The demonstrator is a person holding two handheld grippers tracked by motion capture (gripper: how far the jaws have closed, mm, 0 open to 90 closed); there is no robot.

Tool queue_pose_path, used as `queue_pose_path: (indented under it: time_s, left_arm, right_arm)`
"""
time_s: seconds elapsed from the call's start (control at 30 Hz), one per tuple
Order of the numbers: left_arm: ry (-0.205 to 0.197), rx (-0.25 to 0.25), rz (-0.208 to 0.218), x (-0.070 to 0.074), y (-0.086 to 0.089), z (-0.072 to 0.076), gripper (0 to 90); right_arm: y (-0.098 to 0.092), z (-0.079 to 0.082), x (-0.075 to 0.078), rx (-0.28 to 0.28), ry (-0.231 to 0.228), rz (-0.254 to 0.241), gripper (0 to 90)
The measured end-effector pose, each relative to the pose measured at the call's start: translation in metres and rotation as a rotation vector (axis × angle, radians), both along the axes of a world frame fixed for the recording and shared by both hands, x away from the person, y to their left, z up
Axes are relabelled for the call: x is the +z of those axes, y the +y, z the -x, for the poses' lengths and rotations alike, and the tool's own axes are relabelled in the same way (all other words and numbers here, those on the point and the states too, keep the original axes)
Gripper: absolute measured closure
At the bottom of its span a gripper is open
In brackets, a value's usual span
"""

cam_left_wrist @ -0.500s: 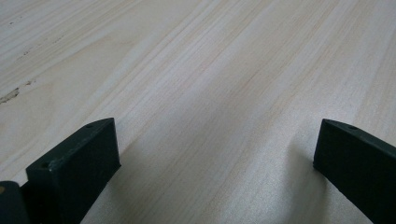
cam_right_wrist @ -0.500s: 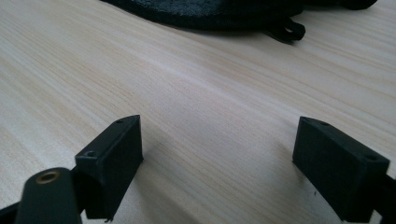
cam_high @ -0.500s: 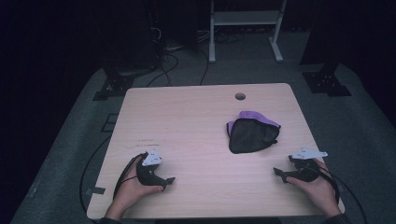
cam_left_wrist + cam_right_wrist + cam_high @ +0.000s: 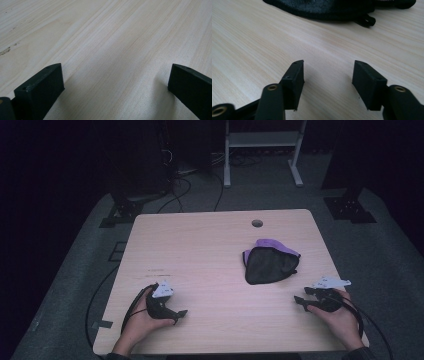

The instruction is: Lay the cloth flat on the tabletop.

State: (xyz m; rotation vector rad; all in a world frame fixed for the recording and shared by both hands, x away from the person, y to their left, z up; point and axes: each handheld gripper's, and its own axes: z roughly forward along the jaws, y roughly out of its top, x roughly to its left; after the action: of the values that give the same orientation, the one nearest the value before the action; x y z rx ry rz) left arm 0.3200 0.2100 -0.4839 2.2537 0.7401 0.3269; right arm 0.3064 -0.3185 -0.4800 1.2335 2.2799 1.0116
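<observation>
One black and purple cloth pouch (image 4: 270,262) lies on the wooden table (image 4: 200,250), toward the right edge, a little nearer the front edge than the back; what is inside it I cannot tell. There are two grippers. The left gripper (image 4: 179,314) rests near the front left corner, its jaws wide apart with only bare wood between them. The right gripper (image 4: 300,301) rests near the front right corner, jaws partly open and empty, pointing at the pouch (image 4: 324,7), apart from it.

Light wood table (image 4: 200,250); black-and-purple cloth (image 4: 270,262) lies crumpled right of centre.
</observation>
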Motion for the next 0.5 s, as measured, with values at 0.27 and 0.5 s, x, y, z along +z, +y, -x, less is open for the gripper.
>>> queue_pose_path:
  time_s: [0.27, 0.5]
  left_arm:
    - [0.000, 0.001, 0.000, 0.000, 0.000, 0.000, 0.0]
    - [-0.001, 0.002, -0.001, 0.000, 0.000, 0.000, 0.0]
  right_arm:
    - [0.004, -0.009, 0.011, -0.016, -0.041, -0.013, 45.6]
    - [0.008, -0.021, 0.016, -0.031, -0.064, -0.046, 45.2]
